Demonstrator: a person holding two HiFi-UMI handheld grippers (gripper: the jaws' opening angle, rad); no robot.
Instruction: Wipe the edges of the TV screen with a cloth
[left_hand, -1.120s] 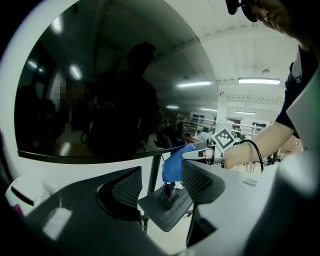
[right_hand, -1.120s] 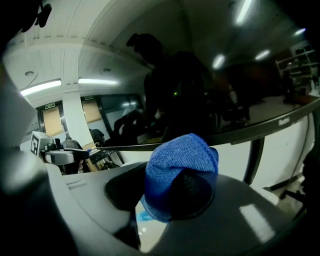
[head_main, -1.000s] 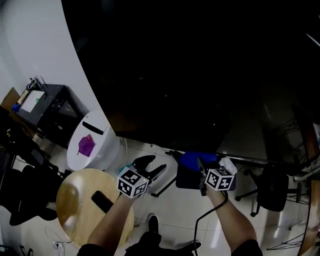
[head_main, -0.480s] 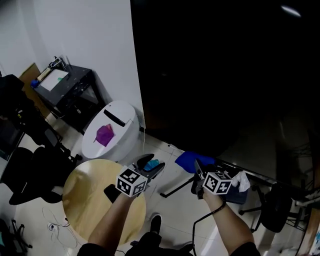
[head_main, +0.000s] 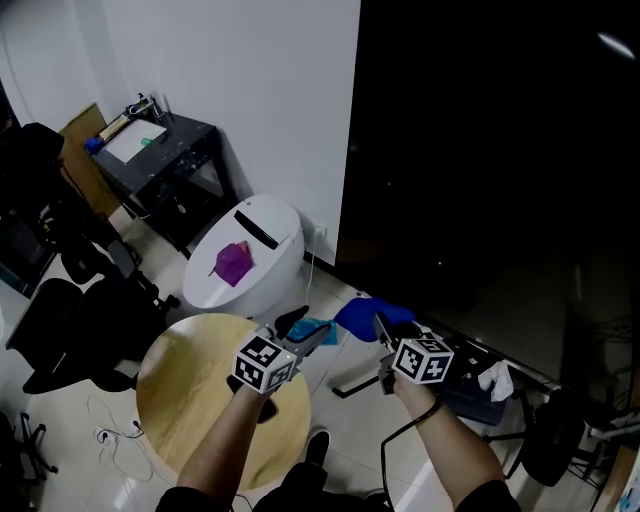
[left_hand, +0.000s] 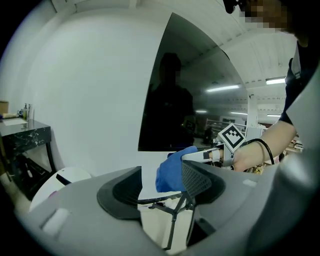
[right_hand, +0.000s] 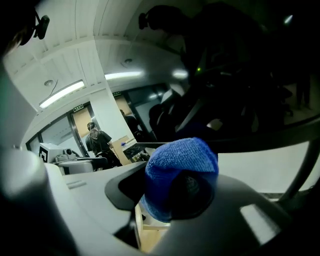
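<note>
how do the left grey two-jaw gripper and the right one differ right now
Jaws: the left gripper is open with nothing between its jaws; the right gripper is shut on a blue microfibre cloth.
Place: in the head view the left gripper is beside the round wooden table, while the right gripper is closer to the black TV screen.
Both carry a cube with square markers.
</note>
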